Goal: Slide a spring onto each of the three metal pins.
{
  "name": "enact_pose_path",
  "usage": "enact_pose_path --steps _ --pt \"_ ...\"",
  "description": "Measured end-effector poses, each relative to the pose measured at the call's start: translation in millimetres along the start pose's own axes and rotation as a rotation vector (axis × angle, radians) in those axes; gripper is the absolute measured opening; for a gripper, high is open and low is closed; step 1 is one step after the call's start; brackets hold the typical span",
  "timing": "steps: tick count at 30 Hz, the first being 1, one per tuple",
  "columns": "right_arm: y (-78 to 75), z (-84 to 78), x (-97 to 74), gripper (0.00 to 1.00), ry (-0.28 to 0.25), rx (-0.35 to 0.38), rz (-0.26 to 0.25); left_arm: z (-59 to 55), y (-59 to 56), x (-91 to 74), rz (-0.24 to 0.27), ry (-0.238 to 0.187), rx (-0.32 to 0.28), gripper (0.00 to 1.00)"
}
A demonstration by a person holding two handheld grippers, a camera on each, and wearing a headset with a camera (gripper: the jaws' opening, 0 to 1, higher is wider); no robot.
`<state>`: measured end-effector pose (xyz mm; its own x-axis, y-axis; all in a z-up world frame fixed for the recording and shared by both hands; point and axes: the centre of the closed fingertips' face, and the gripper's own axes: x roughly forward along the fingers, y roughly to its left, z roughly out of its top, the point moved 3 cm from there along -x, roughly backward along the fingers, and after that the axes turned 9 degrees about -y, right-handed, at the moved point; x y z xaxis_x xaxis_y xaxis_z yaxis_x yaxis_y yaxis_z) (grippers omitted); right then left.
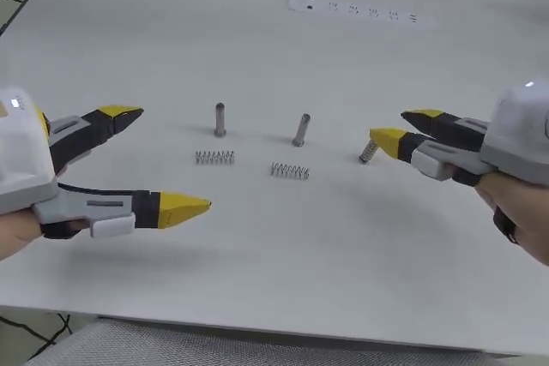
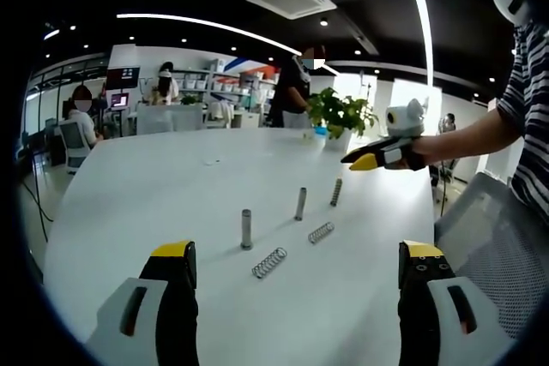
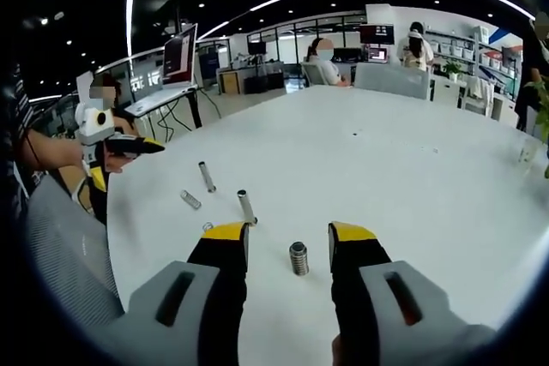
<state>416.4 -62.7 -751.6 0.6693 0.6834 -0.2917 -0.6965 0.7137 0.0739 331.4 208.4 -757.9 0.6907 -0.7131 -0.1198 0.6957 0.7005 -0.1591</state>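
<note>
One pin (image 1: 367, 153) at 3 o'clock already wears its spring, just off your right gripper (image 1: 388, 126), fingers (image 1: 390, 139) apart. Your left gripper (image 1: 175, 159) gapes empty. Next, likely: pinch the loose spring (image 1: 214, 158) lying at 6 o'clock of a bare pin (image 1: 220, 119).

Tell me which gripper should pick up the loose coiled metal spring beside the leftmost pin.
Left, most likely. The left gripper is wide open with that coiled metal spring just ahead of its tips; the right gripper sits farther off, by the upright metal pin already wearing a spring.
</note>
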Motion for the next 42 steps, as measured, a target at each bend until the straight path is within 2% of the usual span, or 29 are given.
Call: enact_pose_path --steps 8,17,19,21,24,27,34,36,42 --pt "12.2 5.9 -4.4 0.39 -0.027 0.006 0.017 0.2 0.3 1.4 -0.003 0.006 0.005 0.97" --pt "33.0 4.9 -0.7 0.38 0.0 -0.032 0.091 -0.7 1.1 -0.5 -0.003 0.01 0.002 0.97" --pt "37.0 3.6 0.3 0.38 0.02 -0.052 0.118 -1.2 1.2 -1.1 -0.001 0.013 0.003 0.97" --pt "40.5 -0.2 0.9 0.37 0.061 -0.065 0.15 -1.7 1.3 -1.6 0.0 0.014 0.001 0.97" --pt "41.4 1.5 3.2 0.37 0.069 -0.054 0.164 -1.6 1.9 -2.0 0.003 0.012 0.0 0.97" --pt "43.1 2.7 5.2 0.36 0.09 -0.076 0.184 -2.0 1.4 -2.3 0.003 0.012 -0.001 0.97" --pt "55.0 -1.6 12.5 0.33 0.197 -0.175 0.263 -3.1 -0.3 -2.8 -0.003 0.02 0.004 0.97" --pt "60.4 -3.3 16.0 0.33 0.223 -0.205 0.295 -4.3 -0.8 -2.7 -0.006 0.027 0.009 0.97" --pt "72.2 -7.2 28.2 0.3 0.282 -0.274 0.344 -6.6 -2.1 -2.5 -0.012 0.033 0.008 0.97"
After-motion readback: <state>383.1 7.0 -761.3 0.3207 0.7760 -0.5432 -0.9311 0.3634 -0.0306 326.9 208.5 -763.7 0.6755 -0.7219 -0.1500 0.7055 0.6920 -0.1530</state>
